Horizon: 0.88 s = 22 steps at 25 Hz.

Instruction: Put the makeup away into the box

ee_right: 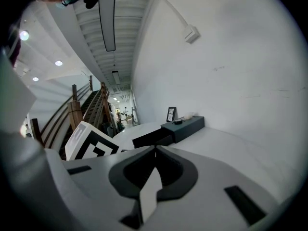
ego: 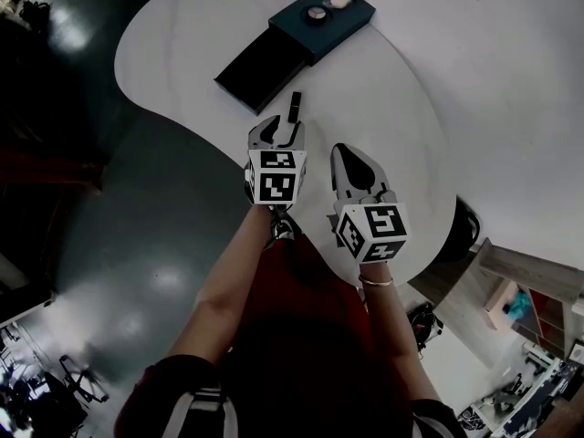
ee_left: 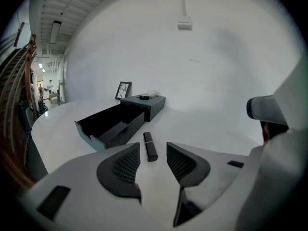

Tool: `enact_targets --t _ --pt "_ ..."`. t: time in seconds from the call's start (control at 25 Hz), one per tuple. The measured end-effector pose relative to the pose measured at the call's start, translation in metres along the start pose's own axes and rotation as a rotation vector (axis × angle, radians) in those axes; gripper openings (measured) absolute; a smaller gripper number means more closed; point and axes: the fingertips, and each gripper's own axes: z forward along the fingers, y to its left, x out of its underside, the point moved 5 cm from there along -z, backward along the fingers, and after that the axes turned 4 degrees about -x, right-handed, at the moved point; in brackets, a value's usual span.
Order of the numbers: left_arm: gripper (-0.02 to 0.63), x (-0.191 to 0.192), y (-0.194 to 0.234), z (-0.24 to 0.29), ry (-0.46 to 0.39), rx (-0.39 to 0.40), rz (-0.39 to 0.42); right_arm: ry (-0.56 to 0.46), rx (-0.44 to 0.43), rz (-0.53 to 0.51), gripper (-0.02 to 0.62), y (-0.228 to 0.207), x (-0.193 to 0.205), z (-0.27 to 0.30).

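Note:
A black lipstick tube (ego: pixel 294 108) (ee_left: pixel 149 146) lies on the white table (ego: pixel 392 108). My left gripper (ego: pixel 279 130) (ee_left: pixel 153 150) is open, and the tube's near end lies between its tips, with a gap on each side. Beyond it stands the dark box (ego: pixel 333 26) (ee_left: pixel 149 106) (ee_right: pixel 188 125), its drawer (ego: pixel 260 67) (ee_left: pixel 110 125) (ee_right: pixel 151 139) pulled out and looking empty. A round compact (ego: pixel 317 13) (ee_left: pixel 144 97) and a pale item (ego: pixel 339 0) rest on the box top. My right gripper (ego: pixel 341 151) (ee_right: pixel 155 149) hovers to the right, shut with nothing in it.
A small picture frame (ee_left: pixel 123 90) (ee_right: pixel 171 114) stands behind the box at the table's far edge. The table's curved edge (ego: pixel 169 117) runs close on the left, with dark floor below. Shelving (ego: pixel 529 308) stands off the table at the lower right.

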Motion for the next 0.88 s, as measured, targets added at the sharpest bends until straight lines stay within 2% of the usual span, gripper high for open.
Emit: enact_targets --t 0.28,0.56,0.88 --pt "0.17 -0.003 -0.002 0.024 0.048 -0.044 0.002 0.01 -0.019 0.025 0.015 -0.018 0.0 0.008" --pt "0.172 -0.009 -0.005 0.045 0.086 -0.08 0.051 0.035 -0.036 0.059 0.015 -0.033 0.006 0.018" --pt "0.172 -0.003 -0.007 0.061 0.154 -0.094 0.051 0.063 -0.063 0.059 0.015 -0.045 0.012 0.032"
